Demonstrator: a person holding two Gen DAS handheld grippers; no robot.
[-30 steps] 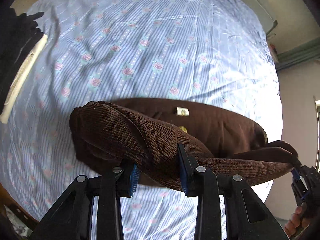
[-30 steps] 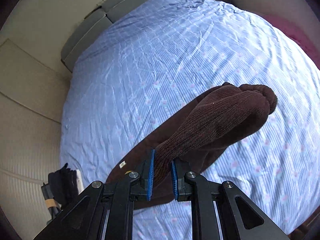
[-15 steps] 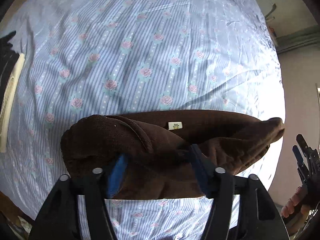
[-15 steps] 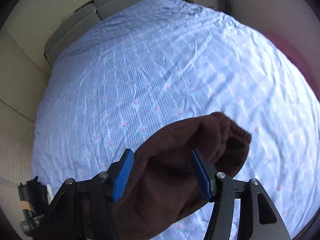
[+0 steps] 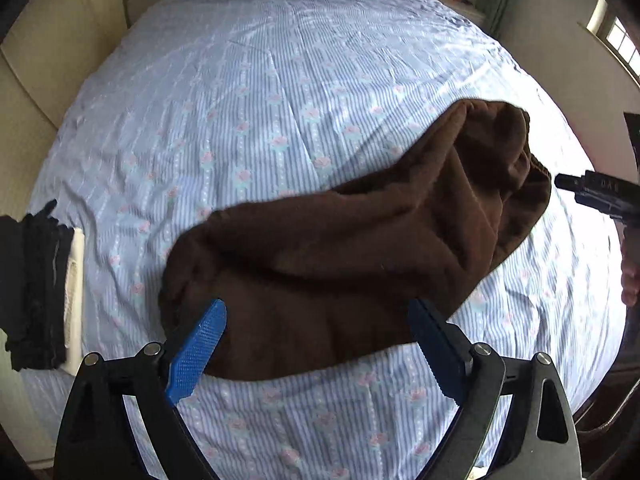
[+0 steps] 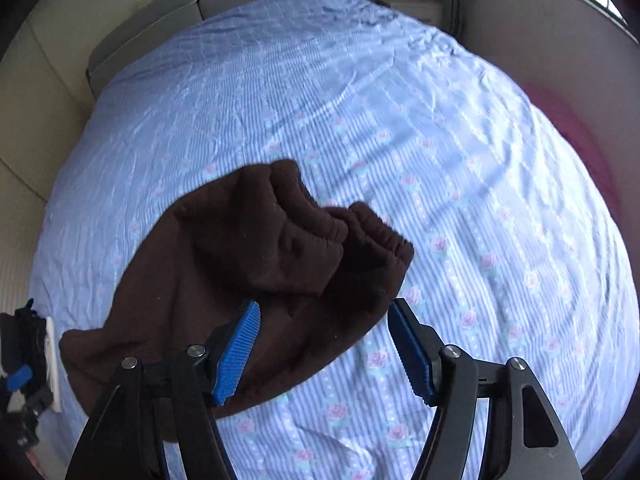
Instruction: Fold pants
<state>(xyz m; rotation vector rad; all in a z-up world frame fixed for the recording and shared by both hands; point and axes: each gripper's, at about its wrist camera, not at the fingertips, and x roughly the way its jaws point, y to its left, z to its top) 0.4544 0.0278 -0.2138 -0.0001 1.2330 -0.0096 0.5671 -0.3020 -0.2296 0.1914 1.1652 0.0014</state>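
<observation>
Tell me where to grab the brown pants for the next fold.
Grip the brown pants at the ribbed cuffs with the right gripper, coming from the near edge. Those bunched ends are raised and face its open jaws; the left gripper is open too.

Left gripper [image 5: 316, 350]: black angular finger frames, blue ridged pads [image 5: 198, 350], round silver screws at the pivots. Right gripper [image 6: 324, 354]: same build, blue ribbed pads [image 6: 236, 354]. Bare skin of right hand [image 5: 630, 276] showed at 3 o'clock.
</observation>
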